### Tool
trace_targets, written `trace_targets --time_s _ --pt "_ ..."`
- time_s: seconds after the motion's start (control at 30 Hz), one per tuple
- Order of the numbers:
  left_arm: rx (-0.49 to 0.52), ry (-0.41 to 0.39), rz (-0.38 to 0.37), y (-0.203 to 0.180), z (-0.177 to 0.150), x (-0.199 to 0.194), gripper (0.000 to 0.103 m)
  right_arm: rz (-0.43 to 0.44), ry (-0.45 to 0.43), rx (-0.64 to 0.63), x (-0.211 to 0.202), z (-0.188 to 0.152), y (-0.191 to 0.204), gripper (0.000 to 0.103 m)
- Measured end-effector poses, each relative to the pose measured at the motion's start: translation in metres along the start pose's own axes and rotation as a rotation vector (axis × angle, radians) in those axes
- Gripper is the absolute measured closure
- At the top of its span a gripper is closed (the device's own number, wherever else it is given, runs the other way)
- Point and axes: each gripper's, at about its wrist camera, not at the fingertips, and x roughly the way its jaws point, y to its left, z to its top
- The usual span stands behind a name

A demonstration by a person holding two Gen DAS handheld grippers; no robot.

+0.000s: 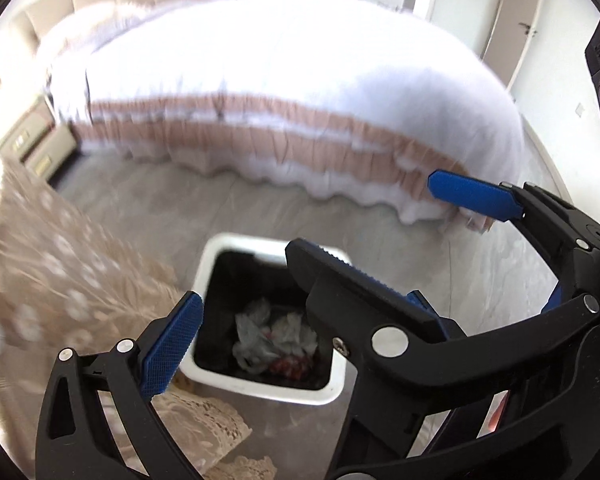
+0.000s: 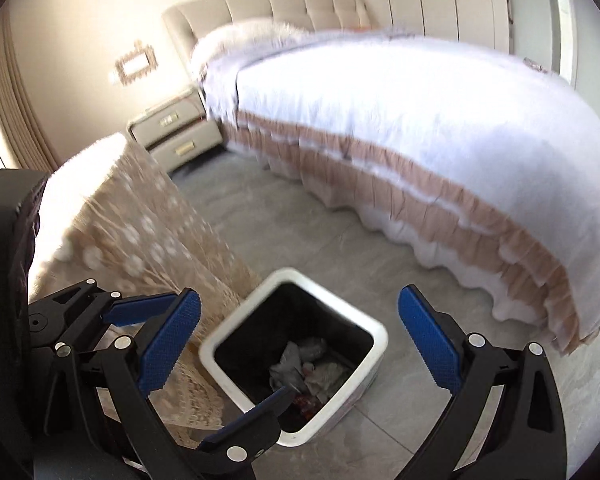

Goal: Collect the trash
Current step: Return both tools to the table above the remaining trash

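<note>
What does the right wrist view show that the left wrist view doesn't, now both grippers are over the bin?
Only the right wrist view: the whole padded headboard, the framed wall plate, and the bedside cabinet in clear view.

Only the left wrist view: a door with a handle past the bed's foot.

Both: the white bin with crumpled trash inside, the bed, the lace-patterned cloth, and the left gripper and right gripper open and empty.

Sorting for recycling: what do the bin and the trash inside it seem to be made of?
Bin: likely plastic, a smooth, glossy white rim with rounded corners and a dark lining. Trash: crumpled grey-white pieces, probably tissue or thin film, with something red beneath; too blurred to tell.
</note>
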Motion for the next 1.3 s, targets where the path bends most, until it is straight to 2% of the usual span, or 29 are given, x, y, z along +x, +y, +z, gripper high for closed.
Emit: trace_targets --time_s 0.13,0.27,0.33,0.5,0.67,0.93,1.0,1.3 --pt "-0.004 -0.102 0.022 -0.004 0.004 -0.048 0.005 0.009 -0.096 -0.027 -0.042 0.014 0.015 0.005" --pt "-0.020 -0.197 0.076 0.005 0.002 -0.098 0.005 0.024 -0.190 -0.101 -0.078 0.025 0.046 0.005" --pt "-0.038 -0.250 0.134 0.014 -0.005 -0.124 0.005 0.048 -0.231 -0.139 -0.092 0.029 0.066 0.005" --pt "-0.092 -0.357 0.269 0.047 -0.031 -0.186 0.005 0.182 -0.303 -0.200 -0.112 0.037 0.121 0.005" --pt "-0.172 -0.388 0.363 0.094 -0.062 -0.235 0.005 0.306 -0.323 -0.299 -0.119 0.042 0.193 0.005" --pt "-0.332 -0.413 0.507 0.173 -0.125 -0.303 0.005 0.458 -0.320 -0.444 -0.124 0.037 0.312 0.005" --pt "-0.369 -0.411 0.546 0.191 -0.142 -0.313 0.005 0.478 -0.312 -0.474 -0.125 0.033 0.337 0.005" --pt "-0.528 -0.364 0.621 0.276 -0.215 -0.344 0.005 0.536 -0.240 -0.578 -0.109 0.006 0.433 0.005"
